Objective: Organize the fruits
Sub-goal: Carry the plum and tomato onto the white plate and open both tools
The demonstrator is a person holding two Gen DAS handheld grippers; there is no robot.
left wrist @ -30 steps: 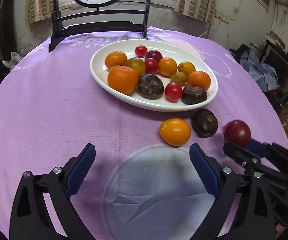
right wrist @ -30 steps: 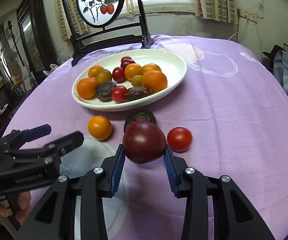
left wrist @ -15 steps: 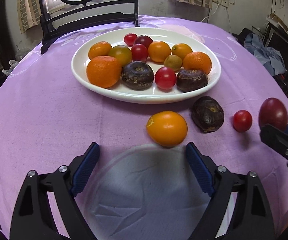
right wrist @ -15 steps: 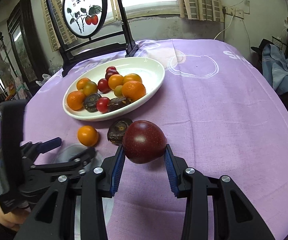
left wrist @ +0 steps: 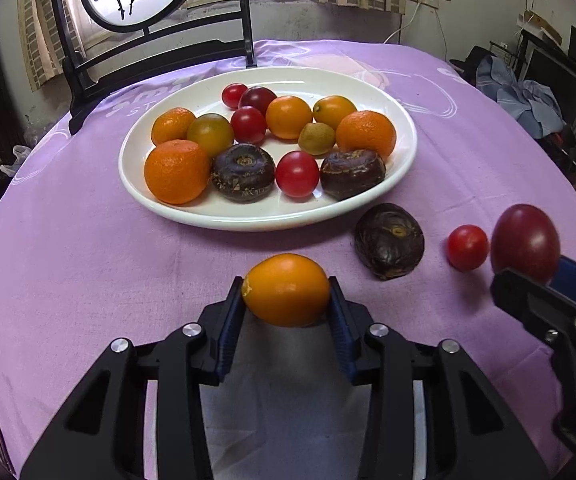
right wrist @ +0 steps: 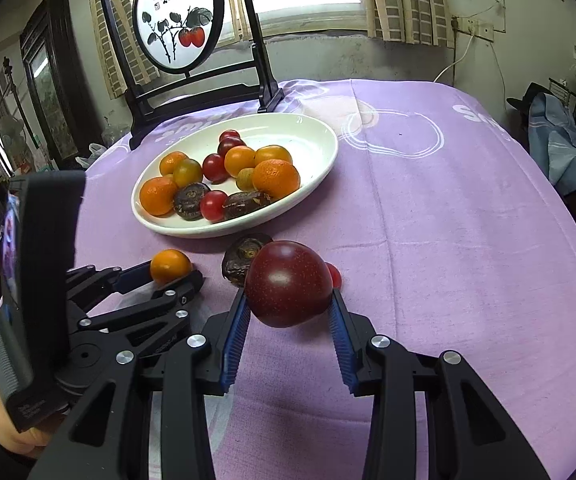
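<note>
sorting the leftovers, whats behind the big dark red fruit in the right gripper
In the right wrist view the dark red fruit hides most of a small red tomato and the near edge of a dark brown wrinkled fruit; both lie on the purple cloth.

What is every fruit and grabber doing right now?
Left gripper: shut on the orange fruit.
Right gripper: shut on the dark red plum.
Brown wrinkled fruit: loose on the cloth.
Small red tomato: loose on the cloth.
White plate: holding many fruits.
</note>
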